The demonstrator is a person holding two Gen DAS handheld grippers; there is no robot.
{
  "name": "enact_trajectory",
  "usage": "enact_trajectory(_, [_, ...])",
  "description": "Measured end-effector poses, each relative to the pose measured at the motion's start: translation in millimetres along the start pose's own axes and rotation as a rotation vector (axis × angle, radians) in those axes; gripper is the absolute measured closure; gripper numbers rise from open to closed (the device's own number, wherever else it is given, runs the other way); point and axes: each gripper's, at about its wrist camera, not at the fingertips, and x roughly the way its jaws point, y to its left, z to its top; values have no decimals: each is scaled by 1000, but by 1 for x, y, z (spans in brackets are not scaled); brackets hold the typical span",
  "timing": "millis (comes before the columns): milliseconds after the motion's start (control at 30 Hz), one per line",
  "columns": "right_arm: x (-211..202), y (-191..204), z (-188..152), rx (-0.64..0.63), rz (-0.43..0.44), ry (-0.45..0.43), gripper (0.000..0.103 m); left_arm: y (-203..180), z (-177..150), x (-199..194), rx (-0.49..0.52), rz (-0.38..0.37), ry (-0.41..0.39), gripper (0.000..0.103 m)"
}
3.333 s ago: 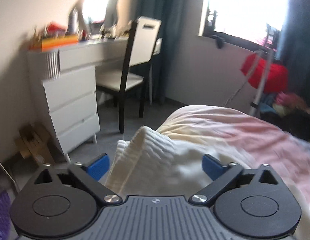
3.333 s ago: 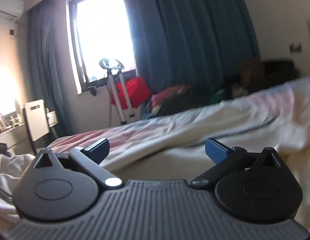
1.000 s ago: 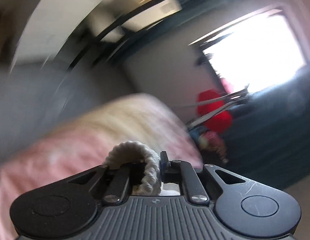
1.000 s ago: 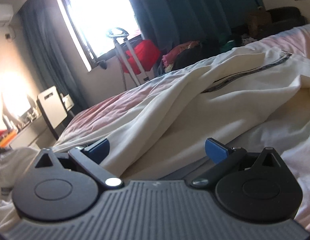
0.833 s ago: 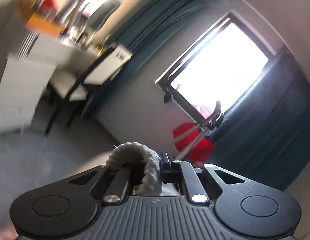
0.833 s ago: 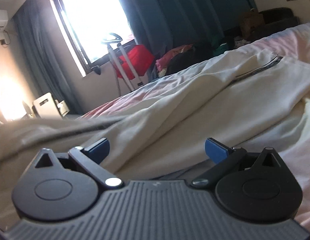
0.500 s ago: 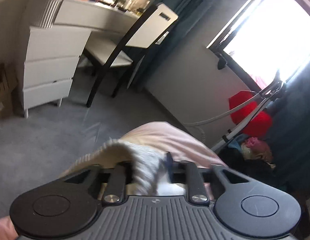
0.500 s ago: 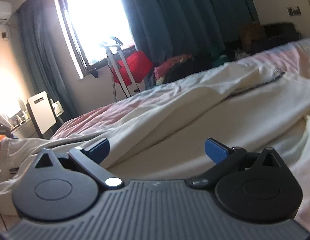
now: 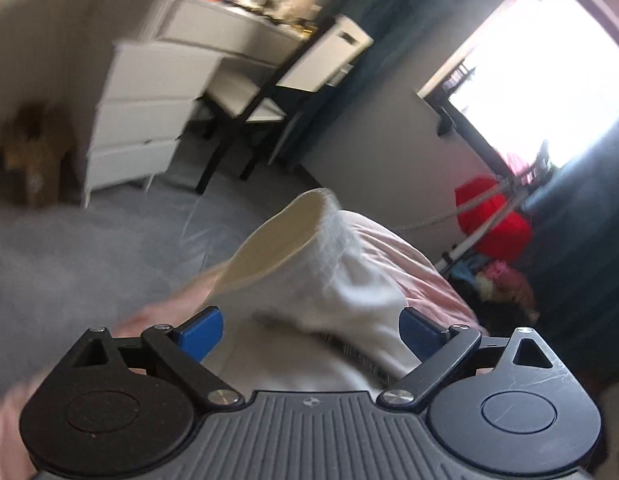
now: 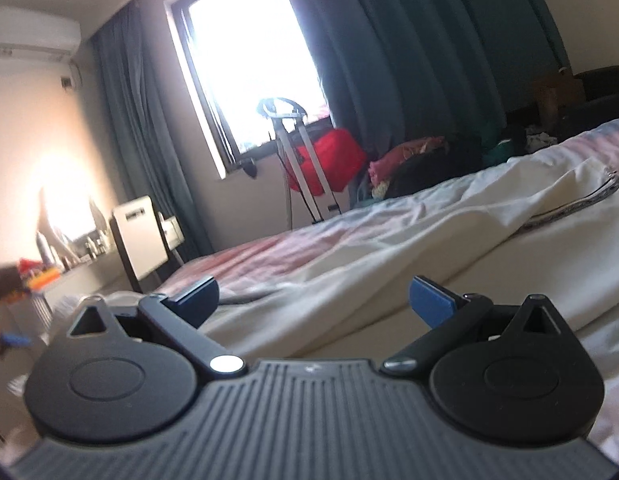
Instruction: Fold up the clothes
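Cream garment (image 9: 329, 264) lies bunched on the pink bed (image 9: 421, 276) between the opening, non-gripping jaws of the left hand-held gripper (image 9: 311, 330), apparently just released to settle, while the right hand-held gripper (image 10: 315, 300) hovers spread and empty.

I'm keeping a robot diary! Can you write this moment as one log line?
left gripper: opening, cream garment released between pads | right gripper: open, empty | garment on bed

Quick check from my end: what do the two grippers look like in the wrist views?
Both match. The left gripper and right gripper each have a dark grey ribbed body, two round black housings with triangular cut-outs, black linkage arms on silver pivot screws, and blue pads. The left's housing looks scratched. No cables or sleeves show.
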Motion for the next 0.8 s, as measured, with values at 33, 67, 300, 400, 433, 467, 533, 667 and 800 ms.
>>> enact_trajectory(33, [-6,0,3,14,4,-8,0,6,-8,-9,-36,9,12,6])
enact_trajectory(67, [-11,-1,6,23,4,-13,0,13,-17,-18,-72,17,24,6])
enact_trajectory(300, [-44,-10,17,90,-19,-27,0,41,-79,-38,-233,105,200,8])
enact_trajectory(400, [-48,-17,16,112,-49,-17,0,52,-89,-41,-298,112,267,10])
enact_trajectory(433, [-49,-20,16,121,-59,-12,0,54,-88,-43,-295,101,263,10])
enact_trajectory(467, [-49,-22,16,130,-69,-7,0,57,-86,-45,-291,91,256,9])
enact_trajectory(533, [-50,-28,16,157,-88,-2,0,67,-84,-46,-327,80,250,8])
enact_trajectory(667, [-44,-39,19,200,-139,10,0,74,-89,-40,-357,87,247,6])
enact_trajectory(800, [-13,-59,33,246,-212,50,0,61,-91,-41,-285,113,200,9])
